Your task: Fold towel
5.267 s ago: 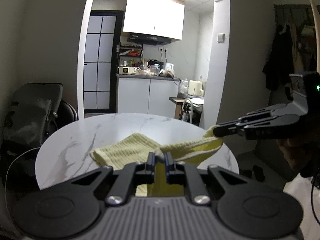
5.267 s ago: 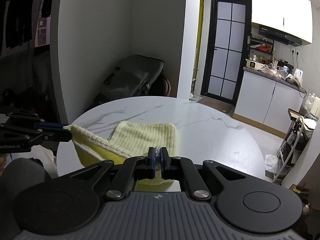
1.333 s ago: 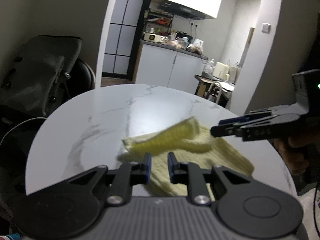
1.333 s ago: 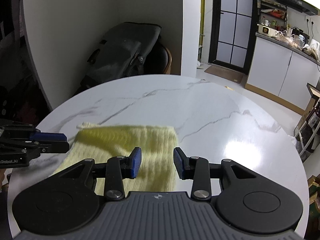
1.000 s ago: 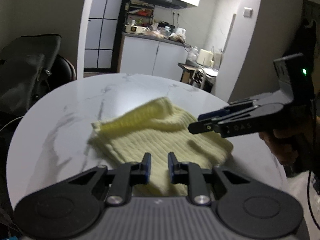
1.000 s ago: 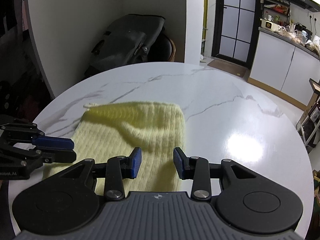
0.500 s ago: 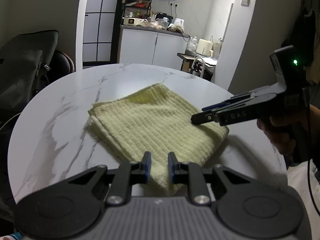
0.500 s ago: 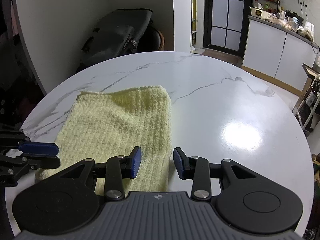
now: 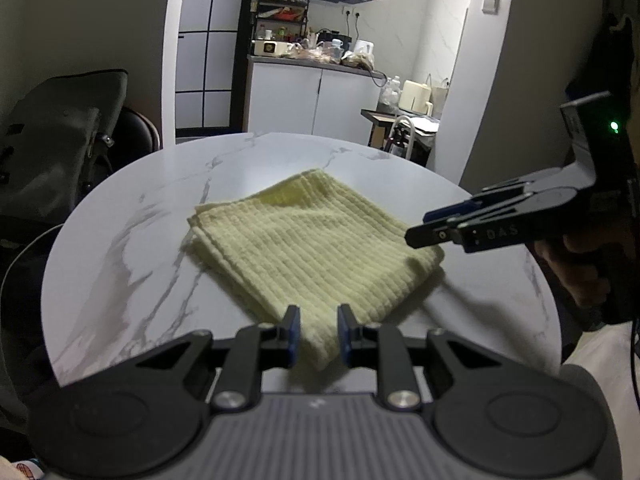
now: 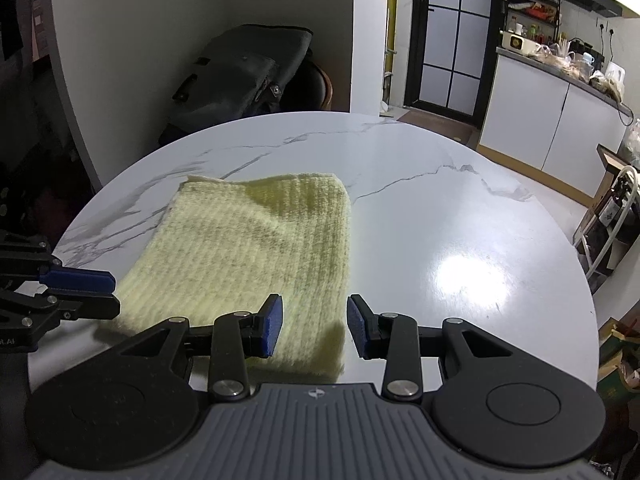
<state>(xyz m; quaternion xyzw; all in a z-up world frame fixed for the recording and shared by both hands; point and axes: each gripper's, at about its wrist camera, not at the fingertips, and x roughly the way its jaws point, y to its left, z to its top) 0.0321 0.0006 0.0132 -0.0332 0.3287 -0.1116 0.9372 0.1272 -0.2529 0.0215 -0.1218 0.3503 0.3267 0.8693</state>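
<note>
Towel point(image 9: 308, 252) lies flat on the round marble table point(image 9: 132, 240), folded into a rough rectangle, pale yellow w/ ribbed weave. In the right wrist view its point(image 10: 256, 256) long axis runs from the near table edge away toward the far side, leaning a bit left; stacked layer edges show along its left side in the left wrist view.

Writing: "DAS" reads on the side of the right gripper point(image 9: 420, 232); other letters on the left gripper's body are cut off, can't read.

Left gripper point(image 9: 316, 334): jaws apart w/ a small gap, holding nothing; towel's near corner sits just ahead of and between the blue pads point(image 9: 291, 330). Can't tell if they touch the cloth.

Right gripper point(image 10: 314, 326): jaws wider apart, nothing held; towel's near edge lies below the gap, mostly toward the left finger. From the side, its tips hover over the towel's right corner.
</note>
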